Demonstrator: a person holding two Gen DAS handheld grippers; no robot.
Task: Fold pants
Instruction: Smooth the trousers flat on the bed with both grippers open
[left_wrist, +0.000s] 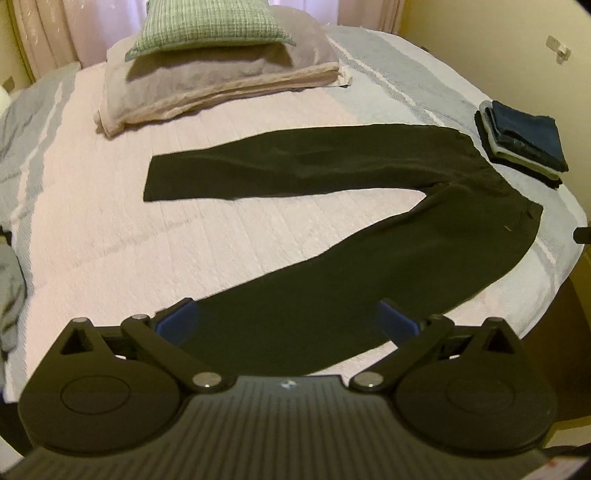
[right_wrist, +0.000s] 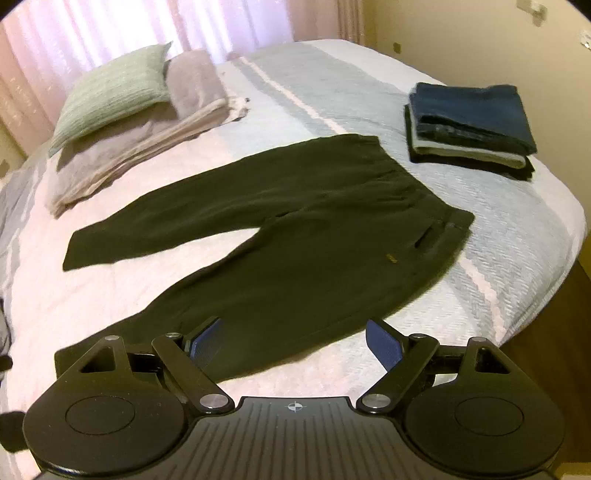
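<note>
Both tools spread wide, holding nothing: left tool (left_wrist: 286, 323) over the near leg's lower end, right tool (right_wrist: 293, 341) over the same leg nearer the seat. Pants (right_wrist: 295, 236) lie flat on the bed (right_wrist: 517, 258), legs splayed in a V, unfolded. Judged step: first grasp. Next, likely pinch near leg, carry onto far leg. Beyond: stack of folded clothes (right_wrist: 472, 122), pillows (left_wrist: 210, 59).

Dark pants (right_wrist: 295, 229) unfolded, flat on bed, 2 legs splayed apart
</note>
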